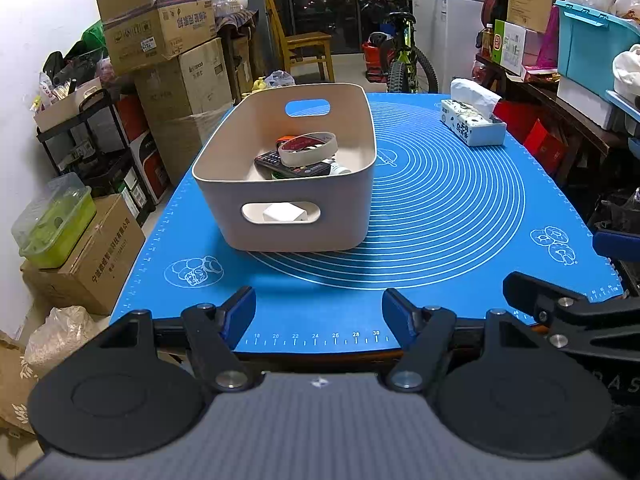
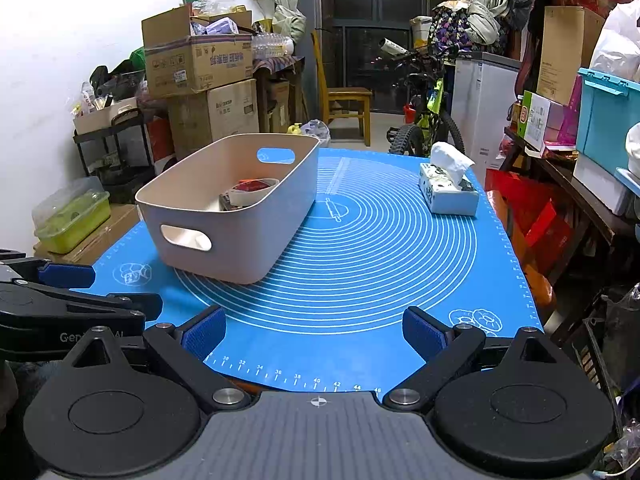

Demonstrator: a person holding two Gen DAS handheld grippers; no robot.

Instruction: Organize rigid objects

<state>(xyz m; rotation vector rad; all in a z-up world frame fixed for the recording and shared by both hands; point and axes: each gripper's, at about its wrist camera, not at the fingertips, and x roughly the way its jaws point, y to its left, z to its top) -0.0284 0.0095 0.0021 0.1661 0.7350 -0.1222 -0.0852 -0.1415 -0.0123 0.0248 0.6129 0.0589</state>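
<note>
The beige bin, already loaded with small items, is set on the blue mat, ahead-left of the right gripper and nearer the left gripper; both jaws are held released, empty.

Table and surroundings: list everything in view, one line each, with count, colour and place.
Mat: one, blue with white rings, covering the table.
Bin: one, beige with handle cut-outs, on the mat's left half.
Tape roll: one, pale with a red core, inside the bin on top.
Other items in the bin: several, dark and white, partly hidden.
Tissue box: one, white, far right corner of the mat.
Cardboard boxes: several, brown, stacked left of the table.
Chair: one, wooden, behind the table.
Bicycle: one, black and green, behind the table.
Left gripper: one, black with blue pads, open and empty, near edge.
Right gripper: one, same colours, open and empty, near edge.
</note>
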